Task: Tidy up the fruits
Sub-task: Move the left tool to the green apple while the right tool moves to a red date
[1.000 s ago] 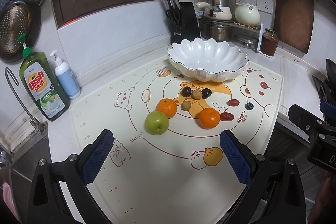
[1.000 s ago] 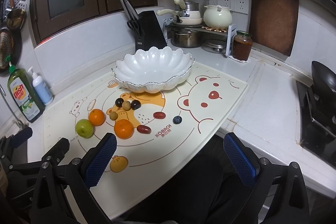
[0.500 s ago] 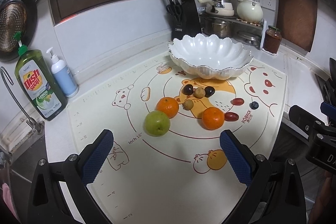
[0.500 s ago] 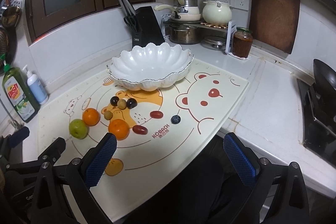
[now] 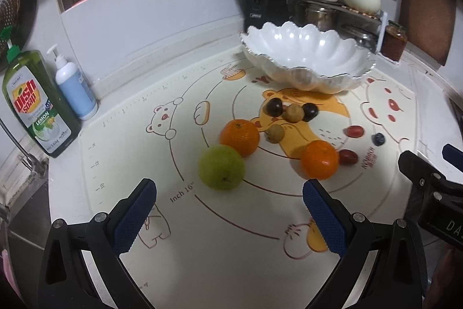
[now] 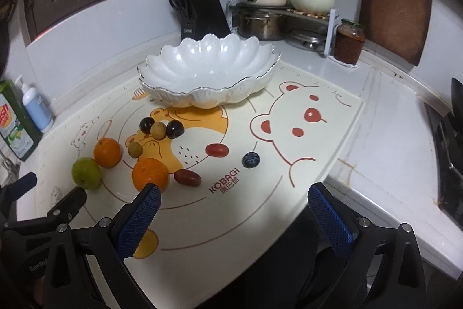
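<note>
A white scalloped bowl stands empty at the back of a bear-print mat. In front of it lie a green apple, two oranges, dark and tan small fruits, two red grapes and a blueberry. My left gripper is open, just short of the apple. My right gripper is open above the mat's near edge, its left fingertip beside an orange.
Dish soap and a pump bottle stand at the left by a tap. A knife block, a pot rack, a sauce jar and a cutting board line the back. A stove is at the right.
Both grippers have moved forward and lower toward the fruit, which looms larger now. Nothing on the mat has shifted, and both stay open.
</note>
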Demonstrator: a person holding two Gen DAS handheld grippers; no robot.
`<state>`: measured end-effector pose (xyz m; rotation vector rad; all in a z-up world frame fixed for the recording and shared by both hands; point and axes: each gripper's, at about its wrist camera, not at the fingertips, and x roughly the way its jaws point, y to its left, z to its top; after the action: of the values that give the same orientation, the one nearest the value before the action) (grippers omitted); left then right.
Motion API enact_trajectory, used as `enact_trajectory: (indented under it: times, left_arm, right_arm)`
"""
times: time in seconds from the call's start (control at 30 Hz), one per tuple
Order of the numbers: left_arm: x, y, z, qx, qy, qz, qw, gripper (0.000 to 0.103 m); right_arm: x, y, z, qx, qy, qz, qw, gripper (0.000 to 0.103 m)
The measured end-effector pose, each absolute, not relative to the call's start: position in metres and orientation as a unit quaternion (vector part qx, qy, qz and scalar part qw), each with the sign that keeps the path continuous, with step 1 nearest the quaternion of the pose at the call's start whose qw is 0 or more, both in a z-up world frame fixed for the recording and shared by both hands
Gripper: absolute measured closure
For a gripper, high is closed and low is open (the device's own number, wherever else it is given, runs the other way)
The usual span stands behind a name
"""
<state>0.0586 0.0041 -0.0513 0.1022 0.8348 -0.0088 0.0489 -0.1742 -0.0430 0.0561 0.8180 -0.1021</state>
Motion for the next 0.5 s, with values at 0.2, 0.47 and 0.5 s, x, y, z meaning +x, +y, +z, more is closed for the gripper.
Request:
enact_trajectory:
  times: [0.2, 0.47, 0.5]
  left_arm:
    - [0.076, 0.008, -0.063, 0.050, 0.413, 0.003, 0.909, 0.000]
    - [0.097, 0.007, -0.079, 0.059, 0.429, 0.005, 0.901, 0.006]
    - [0.098, 0.008, -0.081, 0.060, 0.431, 0.007, 0.901, 0.008]
  right_arm:
    - [0.066, -0.169, -0.061, 0.020, 0.415, -0.042, 0.909, 0.000]
    - [0.087, -0.167, -0.081, 0.015, 0.436, -0.035, 0.899, 0.001]
    - [0.089, -0.167, -0.082, 0.013, 0.438, -0.033, 0.898, 0.002]
